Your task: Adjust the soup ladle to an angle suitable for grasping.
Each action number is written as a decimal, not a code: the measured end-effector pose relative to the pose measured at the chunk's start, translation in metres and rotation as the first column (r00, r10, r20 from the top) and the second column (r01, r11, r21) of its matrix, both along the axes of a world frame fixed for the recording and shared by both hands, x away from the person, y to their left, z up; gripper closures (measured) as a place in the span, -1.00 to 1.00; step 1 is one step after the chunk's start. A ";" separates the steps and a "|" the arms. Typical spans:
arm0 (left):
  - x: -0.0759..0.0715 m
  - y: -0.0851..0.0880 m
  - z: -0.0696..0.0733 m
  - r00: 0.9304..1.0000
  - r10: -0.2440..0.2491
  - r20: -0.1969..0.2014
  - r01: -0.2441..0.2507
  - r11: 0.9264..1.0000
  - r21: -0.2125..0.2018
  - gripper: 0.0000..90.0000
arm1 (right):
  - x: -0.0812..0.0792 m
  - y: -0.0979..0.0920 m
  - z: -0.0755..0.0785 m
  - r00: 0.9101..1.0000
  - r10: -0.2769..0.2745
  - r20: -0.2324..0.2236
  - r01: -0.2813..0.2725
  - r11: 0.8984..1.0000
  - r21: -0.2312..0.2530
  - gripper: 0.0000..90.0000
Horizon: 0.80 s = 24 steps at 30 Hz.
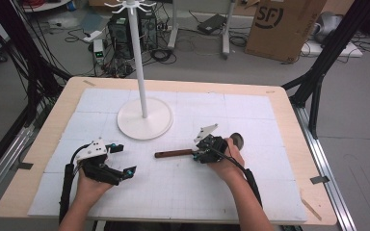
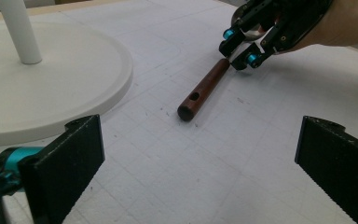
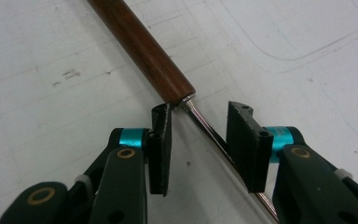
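A ladle [image 1: 192, 152] with a brown wooden handle [image 2: 204, 88] lies flat on the white mat of the surface [image 1: 183, 192], a little right of the middle. Its handle points left and its dark bowl [image 1: 237, 140] sits at the right end, just past the person's right hand [image 1: 229, 161]. The right tongs [image 3: 198, 140] straddle the thin metal shaft [image 3: 205, 128] just where it enters the wooden handle. The jaws stand narrow with the shaft between them. The left pad touches the end of the wood, and the right pad shows a small gap from the metal, so nothing is clamped. The left tongs [image 1: 125, 160] rest on the mat at near left, held by the left hand [image 1: 90, 185], well apart from the ladle. Their jaws are spread wide with only bare mat between them. A white stand [image 1: 144, 122] with a round base and a tall pole sits farther back, left of the middle.
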<state>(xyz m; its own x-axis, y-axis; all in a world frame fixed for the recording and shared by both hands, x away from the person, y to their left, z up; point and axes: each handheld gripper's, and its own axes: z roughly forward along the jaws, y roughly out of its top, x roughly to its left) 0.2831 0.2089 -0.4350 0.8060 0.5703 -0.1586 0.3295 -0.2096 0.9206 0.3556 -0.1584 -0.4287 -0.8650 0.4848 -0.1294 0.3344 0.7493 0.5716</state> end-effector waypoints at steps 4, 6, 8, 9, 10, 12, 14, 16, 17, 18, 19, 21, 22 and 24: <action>0.000 -0.001 -0.001 1.000 -0.003 -0.003 0.003 1.000 -0.001 -0.96 | 0.002 -0.006 0.002 1.000 0.012 -0.028 -0.011 1.000 0.025 0.39; 0.000 0.000 -0.001 1.000 0.000 -0.002 0.000 1.000 0.001 -0.96 | 0.003 -0.007 0.002 0.999 0.044 -0.031 -0.044 0.999 0.004 0.33; 0.001 0.000 -0.001 1.000 0.001 -0.001 -0.001 1.000 0.004 -0.96 | 0.006 -0.005 0.004 0.997 0.068 -0.024 -0.070 0.996 -0.048 0.33; 0.001 0.000 -0.001 1.000 0.001 -0.001 -0.001 1.000 0.004 -0.96 | 0.007 -0.004 0.006 0.997 0.078 -0.029 -0.080 0.994 -0.069 0.33; 0.001 0.000 -0.001 1.000 0.002 -0.002 -0.002 1.000 0.004 -0.96 | 0.009 -0.003 0.008 0.995 0.091 -0.034 -0.094 0.992 -0.083 0.35; 0.001 0.000 -0.001 1.000 0.001 -0.005 -0.001 1.000 0.005 -0.96 | 0.011 -0.001 0.011 0.994 0.103 -0.037 -0.106 0.989 -0.105 0.37; 0.001 0.000 -0.001 1.000 0.002 -0.004 -0.002 1.000 0.008 -0.96 | 0.014 0.001 0.014 0.992 0.116 -0.048 -0.121 0.985 -0.120 0.38; 0.001 0.001 -0.001 1.000 0.003 -0.003 -0.003 1.000 0.008 -0.96 | 0.015 0.002 0.015 0.991 0.120 -0.054 -0.126 0.984 -0.123 0.39; 0.001 0.001 -0.001 1.000 0.003 -0.003 -0.003 1.000 0.007 -0.96 | 0.016 0.003 0.014 0.991 0.118 -0.058 -0.125 0.984 -0.128 0.39; 0.001 0.001 -0.001 1.000 0.002 -0.003 -0.002 1.000 0.006 -0.96 | 0.016 0.003 0.013 0.991 0.117 -0.062 -0.124 0.983 -0.133 0.39; 0.001 0.001 -0.001 1.000 0.003 -0.003 -0.003 1.000 0.006 -0.96 | 0.016 0.003 0.013 0.991 0.117 -0.062 -0.124 0.983 -0.133 0.39; 0.001 0.001 -0.001 1.000 0.004 -0.004 -0.004 1.000 0.007 -0.96 | 0.016 0.005 0.009 0.990 0.117 -0.074 -0.126 0.982 -0.141 0.39; 0.001 0.001 -0.001 1.000 0.004 -0.005 -0.004 1.000 0.006 -0.96 | 0.017 0.005 0.009 0.991 0.114 -0.075 -0.124 0.983 -0.138 0.38; 0.001 0.001 -0.001 1.000 0.002 -0.004 -0.002 1.000 0.002 -0.96 | 0.018 0.004 0.008 0.991 0.111 -0.080 -0.120 0.984 -0.130 0.37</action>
